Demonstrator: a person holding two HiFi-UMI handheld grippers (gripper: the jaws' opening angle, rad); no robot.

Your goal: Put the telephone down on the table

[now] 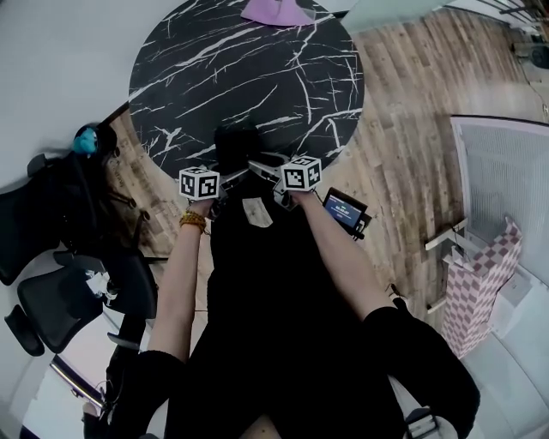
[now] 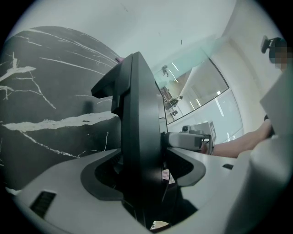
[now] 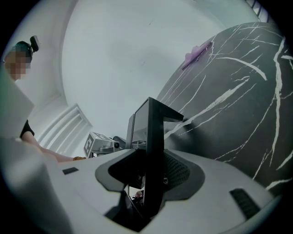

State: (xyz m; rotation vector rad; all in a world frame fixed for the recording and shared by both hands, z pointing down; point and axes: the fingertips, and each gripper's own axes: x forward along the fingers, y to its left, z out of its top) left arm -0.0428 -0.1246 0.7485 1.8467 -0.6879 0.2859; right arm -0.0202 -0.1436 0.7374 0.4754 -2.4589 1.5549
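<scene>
Nearest, left gripper (image 2: pixel 141 176): jaws released, standing wide on either side of the telephone (image 2: pixel 137 100), whose black edge rises upright between them. No pad is seen pressing on it.
Beside it, right gripper (image 3: pixel 154 176): jaws likewise spread, with the same black slab upright between them, unclamped.
Forearms: two, bare, reaching toward 12 o'clock in the head view. One gold bracelet (image 1: pixel 192 220) is on the left wrist.
Marker cubes: two, one (image 1: pixel 199 183) at the telephone's 7 o'clock and one (image 1: pixel 301 172) at its 4 o'clock.
Telephone's place: one telephone, at the 6 o'clock rim of the single round marble table (image 1: pixel 257 69). Only the head view shows this, and its base is hidden there.
Head view only: one small screen device (image 1: pixel 345 208) at the right cube's 4 o'clock. Two black chairs, one (image 1: pixel 64 304) and another (image 1: pixel 26 214), are at the frame's 8 to 9 o'clock, and there is a wood floor (image 1: pixel 412 86).
Left gripper view only: the right gripper seen across the telephone at 3 o'clock, and a glass partition (image 2: pixel 197 87) beyond.
Right gripper view only: the left cube at 9 o'clock, and a white slatted panel (image 3: pixel 64 125) behind it.
Farthest: one purple cloth (image 1: pixel 274 10) at the table's 12 o'clock rim, plain in the head view and the right gripper view.
</scene>
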